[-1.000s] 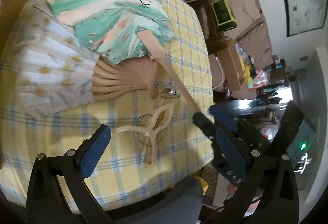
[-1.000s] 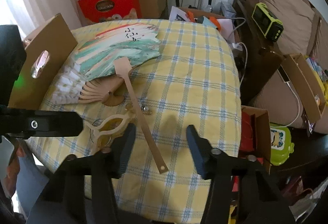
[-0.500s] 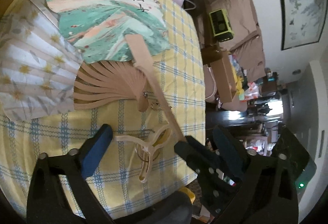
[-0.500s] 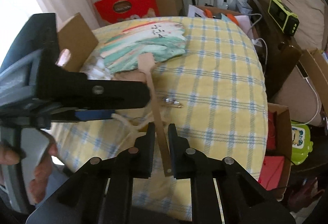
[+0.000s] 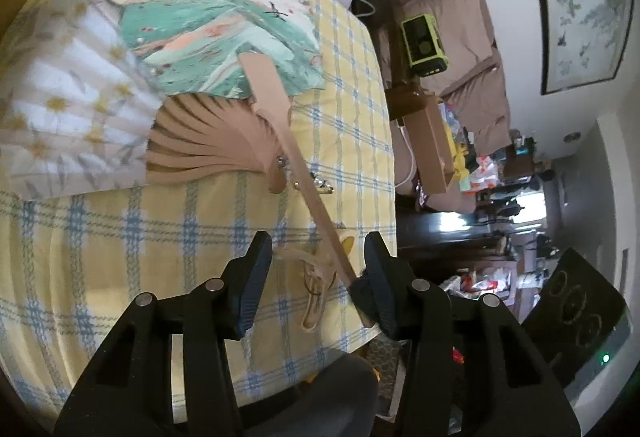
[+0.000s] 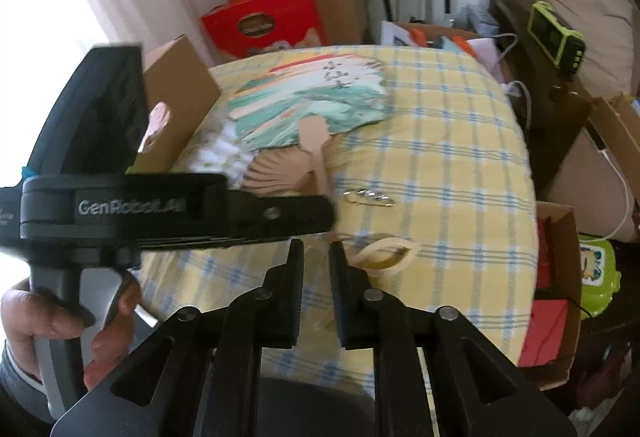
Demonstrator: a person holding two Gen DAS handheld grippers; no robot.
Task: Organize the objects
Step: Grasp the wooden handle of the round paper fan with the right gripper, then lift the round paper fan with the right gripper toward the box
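A long wooden shoehorn lies across a green painted fan and a white floral folding fan on the yellow checked table. My right gripper is shut on the shoehorn's near end; the shoehorn's head shows beyond the left gripper's body. My left gripper is open, its fingers astride a cream plastic hanger-shaped piece, which also shows in the right wrist view. A metal clip lies beside the shoehorn.
A cardboard box stands at the table's left edge. Red gift boxes stand behind the table. A sofa with a green device is at right. The table's near edge is close.
My right gripper closed on the shoehorn's near end. My left gripper moved right and forward, narrowing around the cream piece.
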